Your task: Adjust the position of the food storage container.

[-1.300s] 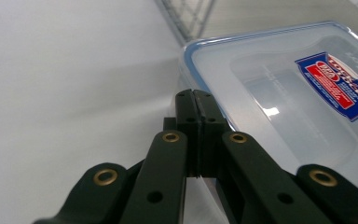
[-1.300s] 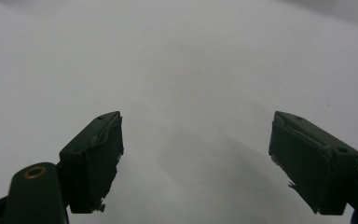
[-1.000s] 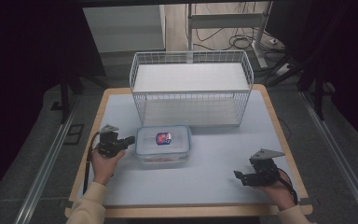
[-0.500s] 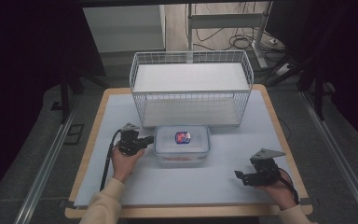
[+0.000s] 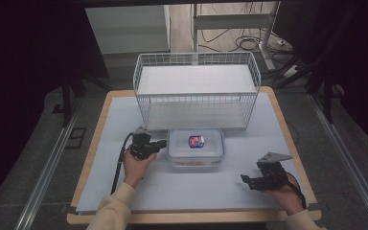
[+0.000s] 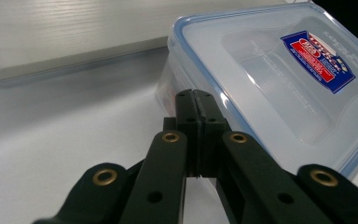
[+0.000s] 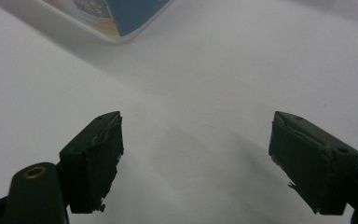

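Container: the clear rectangular plastic food container with a blue-rimmed lid and a red-and-blue label (image 5: 196,147) sits mid-table, just at 6 o'clock of the white wire basket (image 5: 197,95).
Left gripper: the left gripper (image 5: 162,143), held in the person's left hand (image 5: 135,166), has its 2 black jaws pressed together on nothing; the tip lies against the container's 9 o'clock wall, just under the lid rim, as the left gripper view shows.
Right gripper: the right gripper (image 5: 246,179) rests near the table's 5 o'clock corner, jaws wide apart, well away from the container.
Risk 1: a push from one narrow tip, off the wall's centre, would likely spin the container instead of sliding it straight.
Risk 2: the tip could ride under the lid rim and tilt the container.
Risk 3: a skewed slide toward 12 o'clock would jam it against the basket's front wire.
Table: the pale sheet on the wooden table (image 5: 182,191) looks smooth, so overshoot seems likely.
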A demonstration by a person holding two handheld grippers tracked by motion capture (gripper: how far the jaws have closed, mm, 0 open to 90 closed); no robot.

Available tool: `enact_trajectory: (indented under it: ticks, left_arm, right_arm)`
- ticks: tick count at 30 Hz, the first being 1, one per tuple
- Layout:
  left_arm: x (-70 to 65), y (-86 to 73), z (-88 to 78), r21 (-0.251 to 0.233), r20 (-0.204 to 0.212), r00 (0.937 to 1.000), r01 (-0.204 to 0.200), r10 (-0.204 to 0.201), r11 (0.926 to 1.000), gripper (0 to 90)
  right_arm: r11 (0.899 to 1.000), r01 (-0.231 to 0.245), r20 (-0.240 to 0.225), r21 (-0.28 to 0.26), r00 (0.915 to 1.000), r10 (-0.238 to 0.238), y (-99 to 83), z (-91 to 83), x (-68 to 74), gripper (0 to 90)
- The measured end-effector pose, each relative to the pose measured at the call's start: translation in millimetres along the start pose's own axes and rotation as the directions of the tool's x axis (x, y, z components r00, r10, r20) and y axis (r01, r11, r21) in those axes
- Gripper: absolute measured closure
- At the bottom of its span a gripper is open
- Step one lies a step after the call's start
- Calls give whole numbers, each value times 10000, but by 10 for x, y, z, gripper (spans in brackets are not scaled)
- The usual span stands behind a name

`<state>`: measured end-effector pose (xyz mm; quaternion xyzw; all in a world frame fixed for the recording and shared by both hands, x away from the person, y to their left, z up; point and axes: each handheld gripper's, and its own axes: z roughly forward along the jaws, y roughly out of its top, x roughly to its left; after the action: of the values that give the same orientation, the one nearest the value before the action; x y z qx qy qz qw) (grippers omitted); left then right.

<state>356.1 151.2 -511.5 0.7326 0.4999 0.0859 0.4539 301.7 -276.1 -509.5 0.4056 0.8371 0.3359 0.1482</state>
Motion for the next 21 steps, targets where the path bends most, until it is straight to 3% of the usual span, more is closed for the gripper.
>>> enact_trajectory:
  ticks: [1, 3, 8, 16, 21]
  left_arm:
    - [1, 8, -36, -55, 83, 10000, -12, 12, 10000, 900]
    - [4, 11, -60, -123, 57, 10000, -17, 18, 9999, 900]
    - [45, 12, -278, -420, -43, 10000, -30, 28, 9991, 900]
    - [47, -138, -518, -359, 95, 9999, 79, -75, 9993, 885]
    - [16, -143, -541, -414, 70, 9999, 122, -119, 9991, 858]
  right_arm:
    - [9998, -163, -300, -135, 9994, 159, 5, -7, 1, 177]
    - [9994, -224, -405, -251, 9989, 214, 10, -15, 5, 176]
    - [9971, -179, -260, -746, 9995, 160, 31, -73, 11, 177]
    - [9964, -242, -19, -816, 9997, 241, 29, -85, -33, 177]
    - [9963, -185, -30, -845, 9998, 183, 41, -92, -26, 177]
